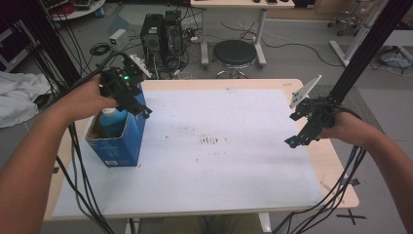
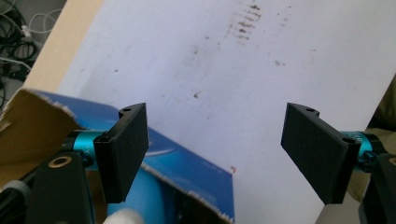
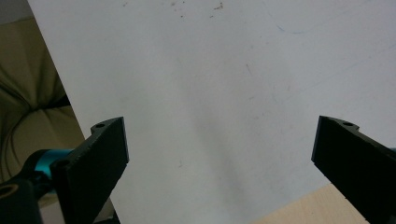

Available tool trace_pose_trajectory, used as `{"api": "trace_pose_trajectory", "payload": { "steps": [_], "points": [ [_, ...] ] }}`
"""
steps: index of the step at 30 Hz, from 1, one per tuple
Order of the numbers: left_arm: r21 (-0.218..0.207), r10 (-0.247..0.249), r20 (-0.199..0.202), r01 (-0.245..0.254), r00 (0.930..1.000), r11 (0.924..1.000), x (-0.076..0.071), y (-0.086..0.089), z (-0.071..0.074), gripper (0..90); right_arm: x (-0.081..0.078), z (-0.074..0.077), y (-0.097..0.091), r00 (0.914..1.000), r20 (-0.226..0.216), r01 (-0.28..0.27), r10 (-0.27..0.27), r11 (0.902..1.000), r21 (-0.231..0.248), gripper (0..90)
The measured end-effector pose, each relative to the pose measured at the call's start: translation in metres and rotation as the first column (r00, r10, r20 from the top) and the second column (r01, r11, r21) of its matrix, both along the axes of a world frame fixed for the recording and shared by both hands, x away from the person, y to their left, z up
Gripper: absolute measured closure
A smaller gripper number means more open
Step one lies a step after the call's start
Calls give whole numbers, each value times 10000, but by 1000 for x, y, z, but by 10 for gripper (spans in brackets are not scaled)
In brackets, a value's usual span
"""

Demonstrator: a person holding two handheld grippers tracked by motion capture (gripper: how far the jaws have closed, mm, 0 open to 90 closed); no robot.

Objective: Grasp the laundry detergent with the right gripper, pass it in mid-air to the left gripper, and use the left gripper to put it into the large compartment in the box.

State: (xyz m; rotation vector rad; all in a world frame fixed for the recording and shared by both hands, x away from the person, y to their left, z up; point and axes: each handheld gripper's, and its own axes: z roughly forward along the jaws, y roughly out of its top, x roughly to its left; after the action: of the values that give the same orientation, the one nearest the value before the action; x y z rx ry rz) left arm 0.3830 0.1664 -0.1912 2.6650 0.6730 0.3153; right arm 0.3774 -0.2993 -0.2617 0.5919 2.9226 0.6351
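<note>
A tall blue cardboard box [image 1: 118, 141] with an open top stands near the left edge of the white paper sheet [image 1: 219, 161], which covers most of the pale wooden table [image 1: 336, 165]. A blue plastic bottle [image 1: 111, 118] stands upright inside the box. The left gripper [image 1: 134, 104] hangs just above the box's open top (its jaws over the rim nearest the sheet's middle). The right gripper [image 1: 297, 139] sits well apart, over the sheet's right edge. Behind the table, on the floor, a round black stool [image 1: 235, 52] stands right of two black computer towers [image 1: 160, 31].
</note>
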Motion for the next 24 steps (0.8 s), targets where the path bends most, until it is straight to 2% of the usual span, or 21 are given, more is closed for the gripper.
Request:
{"api": "trace_pose_trajectory", "payload": {
  "steps": [4,8,11,12,14,16,17,22,23,24],
  "points": [
    [132,-674,-353,679,9971,9976,1,-17,-10,235,0,0,0,10000,1,-14,14,10000,12,28],
    [131,-965,-469,973,9942,9952,2,-29,-18,235,-1,1,1,10000,-15,-11,11,10000,11,28],
    [55,-1588,-767,1597,9843,9872,2,-43,-26,234,-2,1,1,10000,-3,-33,33,10000,15,28],
    [55,-1588,-767,1597,9843,9872,2,-43,-26,234,-2,1,1,10000,3,-25,25,10000,20,28],
    [52,-1884,-847,1895,9784,9819,2,-52,-30,234,-2,1,1,10000,20,-21,21,10000,27,28],
    [60,-1939,-856,1951,9773,9808,2,-54,-32,225,-2,1,0,10000,38,-33,33,10000,33,28],
    [147,-2040,-929,2062,9746,9784,2,-59,-33,121,-2,1,0,10000,53,-35,35,10000,40,29],
    [201,-1960,-787,1981,9774,9800,4,-64,-35,109,-3,1,1,10000,56,-16,15,10000,52,28],
    [291,-1770,-778,1797,9811,9833,5,-65,-36,44,-3,1,1,10000,35,-10,10,10000,45,28],
    [322,-1672,-734,1699,9832,9849,6,-66,-36,33,-3,1,1,10000,41,-20,20,10000,57,29]
  ]
}}
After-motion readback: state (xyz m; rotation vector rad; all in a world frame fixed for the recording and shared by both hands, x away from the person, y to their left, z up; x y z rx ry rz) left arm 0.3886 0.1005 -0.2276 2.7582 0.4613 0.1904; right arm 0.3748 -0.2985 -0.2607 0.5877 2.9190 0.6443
